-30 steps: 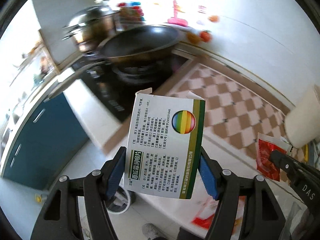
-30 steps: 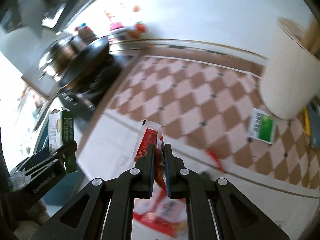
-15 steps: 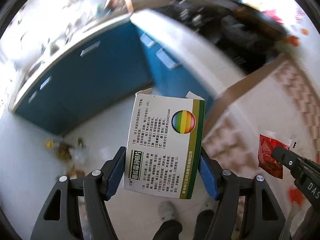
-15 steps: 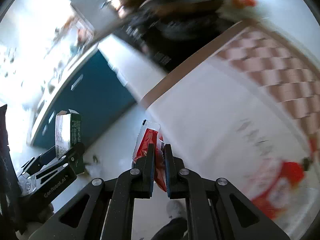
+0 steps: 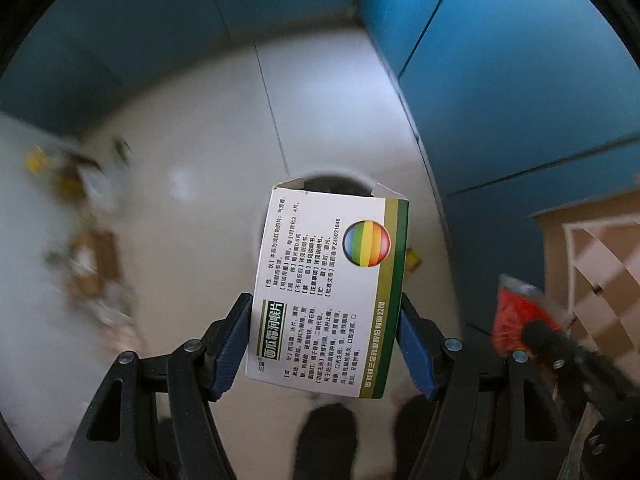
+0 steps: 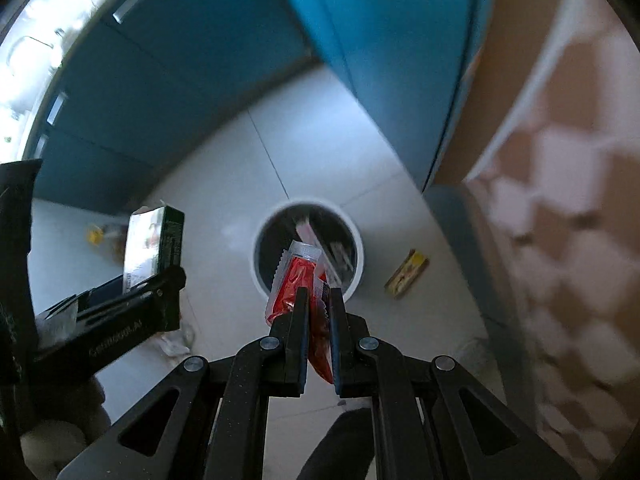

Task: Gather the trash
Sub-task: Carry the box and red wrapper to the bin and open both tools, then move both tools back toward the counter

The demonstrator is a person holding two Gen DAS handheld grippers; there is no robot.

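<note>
Pointing steeply down at the pale tiled floor [image 6: 224,184], the left gripper [image 5: 326,344] clamps a white and green printed cardboard medicine box [image 5: 328,288] between its blue pads, while the right gripper [image 6: 318,308], nearly closed, pinches a red sauce sachet [image 6: 294,280] above a round white-rimmed waste bin [image 6: 358,240]. From the left wrist the box hides most of that bin, and blurred litter [image 5: 88,256] on the floor cannot be identified.

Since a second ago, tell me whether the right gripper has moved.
Yes. The right gripper, shut on the red packet, swung off the checkered counter down over the bin on the floor.
</note>
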